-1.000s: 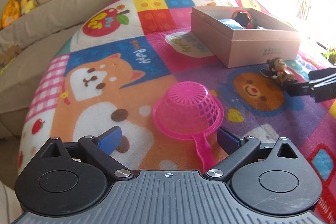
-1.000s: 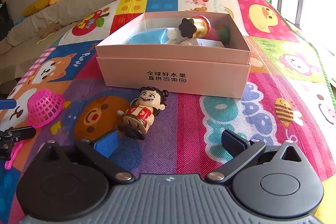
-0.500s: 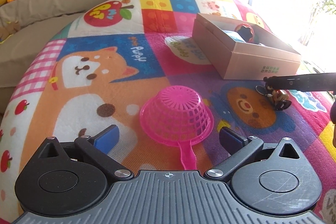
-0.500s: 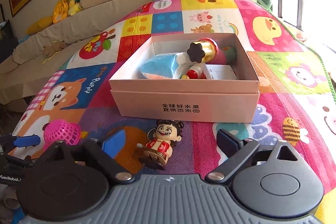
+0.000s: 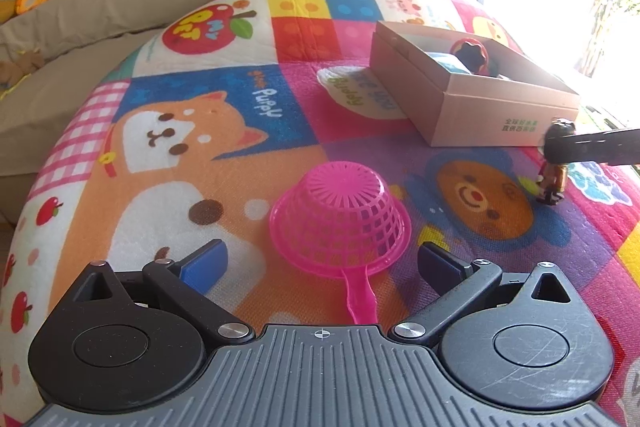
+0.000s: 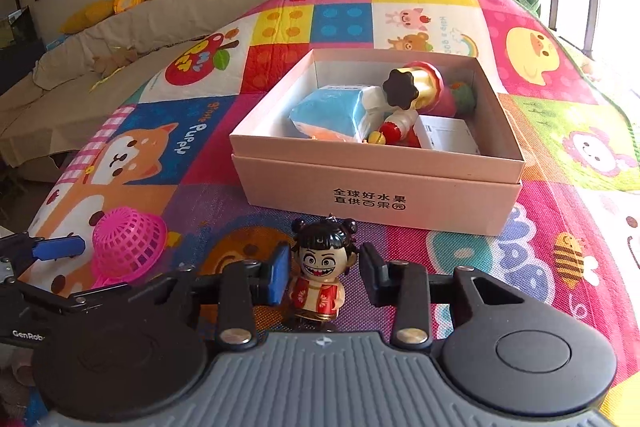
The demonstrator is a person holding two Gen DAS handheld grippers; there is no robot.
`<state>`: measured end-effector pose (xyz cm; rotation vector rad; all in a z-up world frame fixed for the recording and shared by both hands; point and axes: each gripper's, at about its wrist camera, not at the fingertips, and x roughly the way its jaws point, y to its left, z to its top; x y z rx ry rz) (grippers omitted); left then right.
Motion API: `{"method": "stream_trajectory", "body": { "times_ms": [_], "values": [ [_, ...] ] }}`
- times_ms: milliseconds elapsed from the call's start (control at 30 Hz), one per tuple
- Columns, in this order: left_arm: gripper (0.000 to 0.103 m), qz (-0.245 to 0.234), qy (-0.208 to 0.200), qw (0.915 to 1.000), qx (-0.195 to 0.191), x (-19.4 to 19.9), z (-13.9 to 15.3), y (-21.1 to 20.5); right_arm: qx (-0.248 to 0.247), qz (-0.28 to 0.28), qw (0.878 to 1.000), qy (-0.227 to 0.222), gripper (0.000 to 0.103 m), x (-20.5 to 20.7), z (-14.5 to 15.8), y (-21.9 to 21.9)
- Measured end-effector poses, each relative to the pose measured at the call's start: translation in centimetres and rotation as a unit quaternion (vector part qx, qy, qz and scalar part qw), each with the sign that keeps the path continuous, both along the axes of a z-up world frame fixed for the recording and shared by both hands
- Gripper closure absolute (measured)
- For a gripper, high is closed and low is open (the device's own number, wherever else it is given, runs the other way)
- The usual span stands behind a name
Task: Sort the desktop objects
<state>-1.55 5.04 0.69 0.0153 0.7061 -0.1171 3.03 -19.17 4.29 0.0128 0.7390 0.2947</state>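
Note:
A small doll figurine (image 6: 320, 279) with black hair and a red dress stands upright on the colourful play mat, just in front of the pink cardboard box (image 6: 380, 203). My right gripper (image 6: 325, 273) is closing on its head, and both pads are against the sides. In the left wrist view the same figurine (image 5: 554, 179) shows under a black finger. A pink plastic strainer (image 5: 340, 219) lies upside down on the mat. My left gripper (image 5: 322, 263) stands open around the strainer's near rim and handle, without touching it.
The box (image 5: 472, 107) holds a blue packet (image 6: 332, 115), a red and gold toy with a black cap (image 6: 416, 87) and a small white carton (image 6: 446, 133). A beige sofa (image 6: 120, 39) with plush toys runs behind the mat. A bright window is at the right.
The right gripper's jaws have drawn in from wide open to the figurine's head. The figurine went from leaning to upright. The left gripper stays open at the strainer.

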Motion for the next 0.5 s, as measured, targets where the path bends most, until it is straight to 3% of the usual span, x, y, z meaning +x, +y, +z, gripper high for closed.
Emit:
{"method": "stream_trajectory", "body": {
  "times_ms": [67, 233, 300, 333, 367, 467, 500],
  "values": [
    [0.000, 0.001, -0.024, 0.9997, -0.001, -0.3, 0.5, -0.1, 0.005, 0.001, 1.000, -0.013, 0.066, -0.9, 1.1, -0.8],
    [0.001, -0.002, -0.018, 0.9996, 0.021, 1.5, 1.1, -1.3, 0.017, -0.003, 0.998, -0.053, 0.070, -3.0, 3.8, -3.0],
    [0.008, -0.001, -0.007, 0.9997, 0.024, 2.3, 0.9, -1.6, 0.019, -0.007, 0.998, -0.061, 0.077, -3.5, 4.2, -3.6],
    [0.018, -0.001, -0.001, 0.9997, 0.025, 2.6, 0.8, -1.7, 0.020, -0.007, 0.998, -0.062, 0.077, -3.8, 4.3, -3.9],
    [0.021, -0.001, 0.006, 0.9998, 0.021, 2.9, 0.7, -1.7, 0.021, -0.005, 0.998, -0.061, 0.077, -4.0, 4.3, -4.2],
    [0.021, 0.005, 0.012, 0.9998, 0.016, 3.0, 0.6, -1.7, 0.018, -0.002, 0.998, -0.060, 0.077, -4.5, 3.8, -4.8],
    [0.022, 0.005, 0.011, 0.9998, 0.017, 3.0, 0.6, -1.7, 0.016, -0.004, 0.998, -0.060, 0.072, -4.6, 3.7, -4.9]
  ]
}}
